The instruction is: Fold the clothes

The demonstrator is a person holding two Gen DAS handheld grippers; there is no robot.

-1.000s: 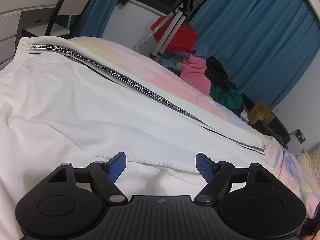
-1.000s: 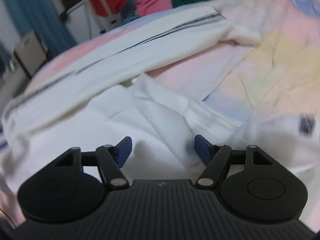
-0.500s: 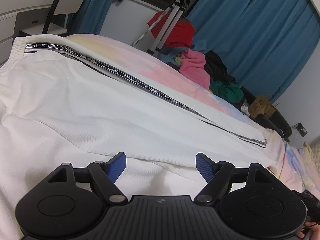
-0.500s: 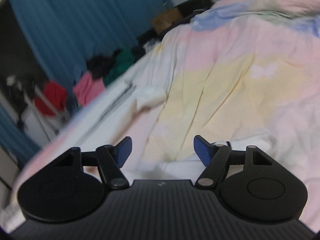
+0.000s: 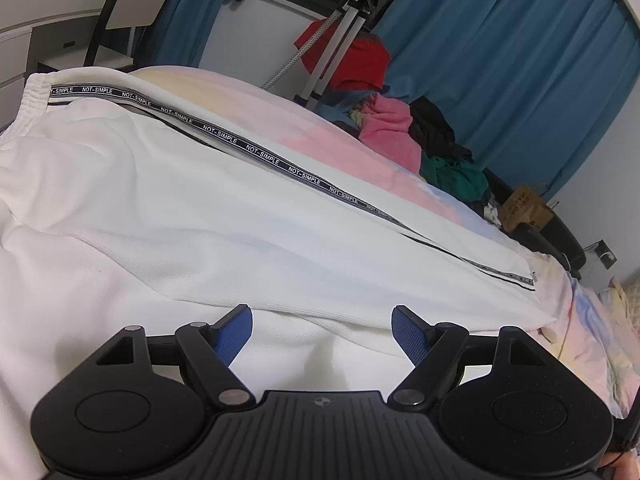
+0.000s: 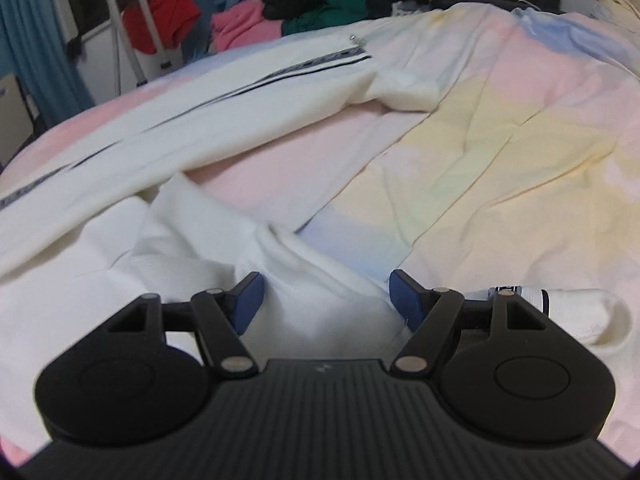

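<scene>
lying under both tongs, white trousers (image 5: 240, 216) (spread on bed); left tongs (image 5: 322, 330) apart, right tongs (image 6: 325, 296) apart.

Left tongs (image 5: 322, 330), right tongs (image 6: 323, 298) agape

this is a bedroom in a home. the landmark is a bed (image 6: 500, 128) spread with a pastel sheet in pink, yellow and blue patches. beyond the bed's far edge, a heap of loose clothes (image 5: 400, 132) in pink, black, green and red lies against long blue curtains (image 5: 500, 64). a metal tripod stand (image 5: 332, 52) rises just behind the bed beside that heap. off the bed's far left corner stand a white desk with drawers (image 5: 36, 40) and a chair (image 5: 124, 12). a cardboard box (image 5: 524, 208) sits beyond the bed, right of the heap.
</scene>
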